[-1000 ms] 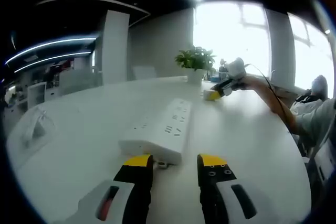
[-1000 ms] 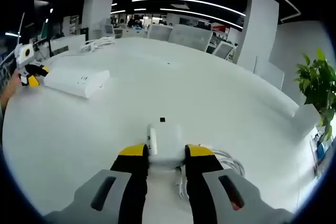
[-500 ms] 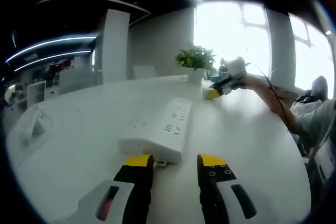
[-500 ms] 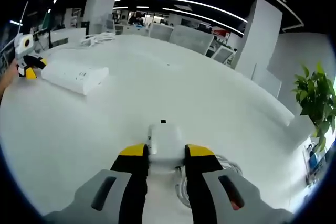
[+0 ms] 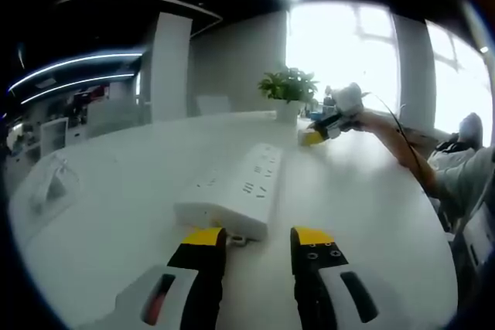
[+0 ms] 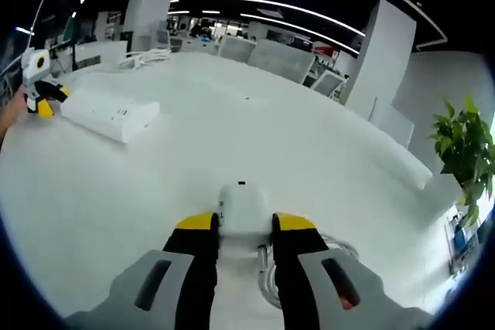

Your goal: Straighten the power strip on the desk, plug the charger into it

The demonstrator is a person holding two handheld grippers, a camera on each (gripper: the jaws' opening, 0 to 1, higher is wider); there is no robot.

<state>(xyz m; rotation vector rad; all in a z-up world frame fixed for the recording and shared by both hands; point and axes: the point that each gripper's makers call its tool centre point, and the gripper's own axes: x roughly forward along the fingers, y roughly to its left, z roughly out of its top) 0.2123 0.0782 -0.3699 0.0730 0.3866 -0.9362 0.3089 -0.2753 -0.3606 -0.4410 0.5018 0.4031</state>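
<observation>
A long white power strip (image 5: 236, 191) lies on the white desk (image 5: 363, 206), its near end just ahead of my left gripper (image 5: 257, 239), which is open with nothing between its yellow-tipped fingers. In the right gripper view the strip (image 6: 110, 114) lies far off at the left, with the left gripper (image 6: 40, 92) beside it. My right gripper (image 6: 244, 224) is shut on a white charger (image 6: 244, 214), held above the desk (image 6: 155, 191); its white cable (image 6: 309, 253) coils below. In the left gripper view the right gripper (image 5: 329, 123) hangs at the far side of the desk in a person's hand.
A potted plant (image 5: 288, 92) stands at the desk's far edge, also visible as a plant (image 6: 462, 144) at the right. White cables (image 6: 143, 58) lie at the desk's far left. A white object (image 5: 52, 187) rests at the left. Chairs (image 6: 278, 56) line the far side.
The charger sits a little higher in the right gripper view, and the camera has shifted slightly. The left gripper and the power strip have stayed put.
</observation>
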